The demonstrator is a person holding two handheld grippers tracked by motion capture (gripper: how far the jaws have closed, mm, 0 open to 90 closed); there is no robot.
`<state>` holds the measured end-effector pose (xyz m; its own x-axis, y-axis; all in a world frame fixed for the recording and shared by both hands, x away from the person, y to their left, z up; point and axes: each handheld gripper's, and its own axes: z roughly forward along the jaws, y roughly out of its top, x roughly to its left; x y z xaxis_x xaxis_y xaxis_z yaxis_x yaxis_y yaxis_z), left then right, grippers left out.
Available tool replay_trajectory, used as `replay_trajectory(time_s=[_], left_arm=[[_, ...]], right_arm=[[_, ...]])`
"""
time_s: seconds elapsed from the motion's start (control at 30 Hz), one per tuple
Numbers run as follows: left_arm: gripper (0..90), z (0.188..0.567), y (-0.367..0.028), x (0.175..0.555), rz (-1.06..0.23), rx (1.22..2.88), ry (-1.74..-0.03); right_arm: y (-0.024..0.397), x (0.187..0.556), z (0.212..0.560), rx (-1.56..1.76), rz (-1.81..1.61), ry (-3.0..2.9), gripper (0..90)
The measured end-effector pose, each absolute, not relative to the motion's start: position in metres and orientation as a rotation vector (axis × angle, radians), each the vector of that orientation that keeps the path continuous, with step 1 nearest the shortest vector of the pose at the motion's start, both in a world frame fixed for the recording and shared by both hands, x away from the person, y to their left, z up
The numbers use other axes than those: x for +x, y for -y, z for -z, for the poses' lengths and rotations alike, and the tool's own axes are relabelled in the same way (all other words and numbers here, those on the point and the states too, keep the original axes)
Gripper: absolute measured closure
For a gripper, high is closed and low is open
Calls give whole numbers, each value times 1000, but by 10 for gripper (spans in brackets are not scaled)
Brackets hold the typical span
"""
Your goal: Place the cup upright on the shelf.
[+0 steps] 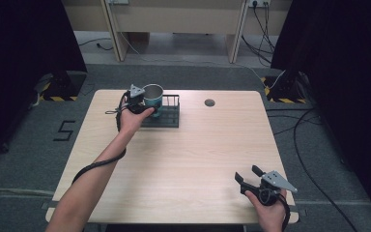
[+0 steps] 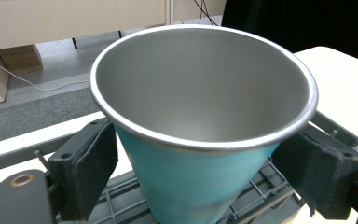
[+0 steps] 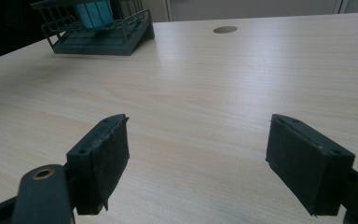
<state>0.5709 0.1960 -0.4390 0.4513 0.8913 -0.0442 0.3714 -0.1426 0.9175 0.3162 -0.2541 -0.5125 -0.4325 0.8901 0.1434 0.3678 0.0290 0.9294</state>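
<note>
teal steel cup (image 2: 200, 140) stands upright in the wire rack (image 1: 170, 116); my left gripper (image 1: 142, 107) flanks it, grip unconfirmed. right gripper (image 3: 214, 158), well away from rack, is spread and empty. i judge removal not yet begun.

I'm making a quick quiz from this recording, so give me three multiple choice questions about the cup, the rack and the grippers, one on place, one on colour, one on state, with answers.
1. Where is the cup?
A. in the dark wire rack
B. on the bare table near the right gripper
C. on the floor

2. What colour is the cup's outside?
A. red
B. teal blue
C. yellow

3. How does the right gripper stand?
A. shut on the cup
B. shut on the rack
C. open with nothing between its jaws

Answers: 1 A, the left gripper view shows rack wires under the cup. 2 B, teal wall below a silver rim. 3 C, the right gripper view shows bare table between spread pads.
</note>
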Motion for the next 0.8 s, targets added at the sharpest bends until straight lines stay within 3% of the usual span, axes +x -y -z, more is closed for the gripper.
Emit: replay_trajectory(time_s=[0.8], left_arm=[[143,428,-206,544,-679,1711,-1061]], right_arm=[[254,316,512,1276,-1396,-1824,219]])
